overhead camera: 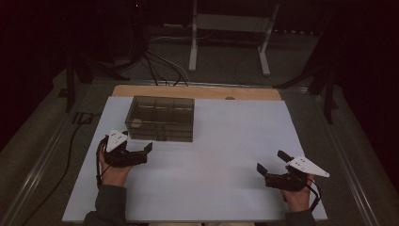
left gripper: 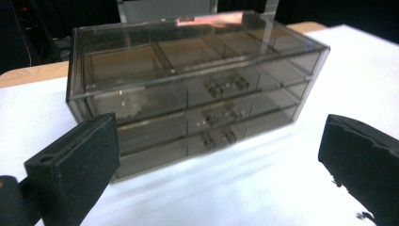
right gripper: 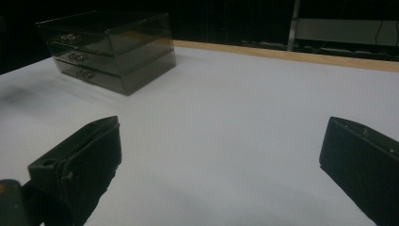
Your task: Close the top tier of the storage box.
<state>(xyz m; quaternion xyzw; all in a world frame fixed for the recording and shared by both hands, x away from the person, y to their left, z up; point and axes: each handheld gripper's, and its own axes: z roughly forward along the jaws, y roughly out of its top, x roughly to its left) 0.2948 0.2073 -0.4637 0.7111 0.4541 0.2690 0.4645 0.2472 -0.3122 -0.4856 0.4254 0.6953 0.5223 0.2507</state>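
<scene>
The smoky clear drawer box (overhead camera: 161, 117) sits on the white board (overhead camera: 226, 188), toward its far left part, three drawers stacked one over another, each with a small handle at the middle of its front. In the left gripper view I see all three fronts flush and closed, the top drawer (left gripper: 197, 87) split by dividers, with something pale and crumpled (left gripper: 129, 107) behind its front near the left end; what it is I cannot tell

My left gripper (overhead camera: 141, 153) rests just in front of the box's near left corner, jaws spread wide and empty, nothing between the pads, not touching the box. My right gripper (overhead camera: 272, 161) lies well apart at the near right of the board, its jaws wide open too and empty, pointing across at the box

I judge that I am at the approach to a drawer, with no grip yet taken. The next move, as I read it, calls for lining the left jaws up on one of the little handles (left gripper: 227, 84), closing on it cleanly, then pulling straight toward me; the box looks light, so it may slide unless my right gripper steadies it
</scene>
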